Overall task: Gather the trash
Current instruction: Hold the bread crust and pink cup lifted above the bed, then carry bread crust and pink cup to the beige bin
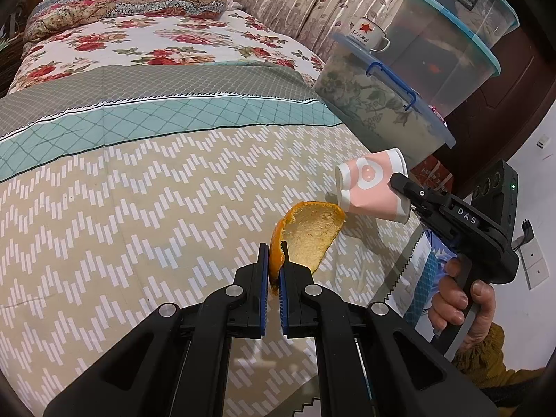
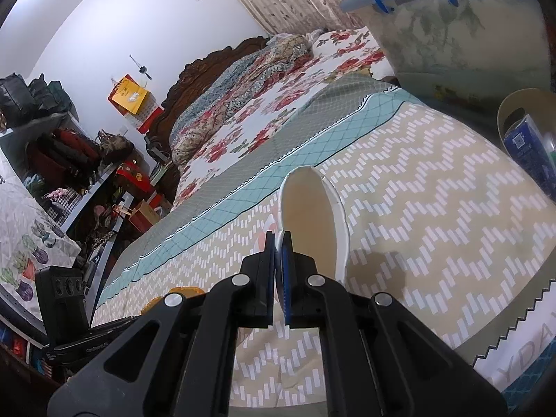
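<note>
Above the patterned bedspread (image 1: 139,191), the left gripper (image 1: 274,260) pinches an orange peel (image 1: 309,232) (held on edge), and the right gripper (image 2: 279,243) is clamped on a crumpled paper cup's (image 2: 312,215) rim.

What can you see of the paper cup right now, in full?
The paper cup looks like thin paper, pink outside with white ring-shaped markings, plain cream inside, with a rolled white rim. It is crumpled and dented in the middle. It lies roughly sideways above the bed's zigzag-patterned bedspread, lifted clear, with the orange peel just below it. The right gripper is shut on its wall at the rim, one finger inside, one outside. Its mouth faces the right wrist camera.
</note>
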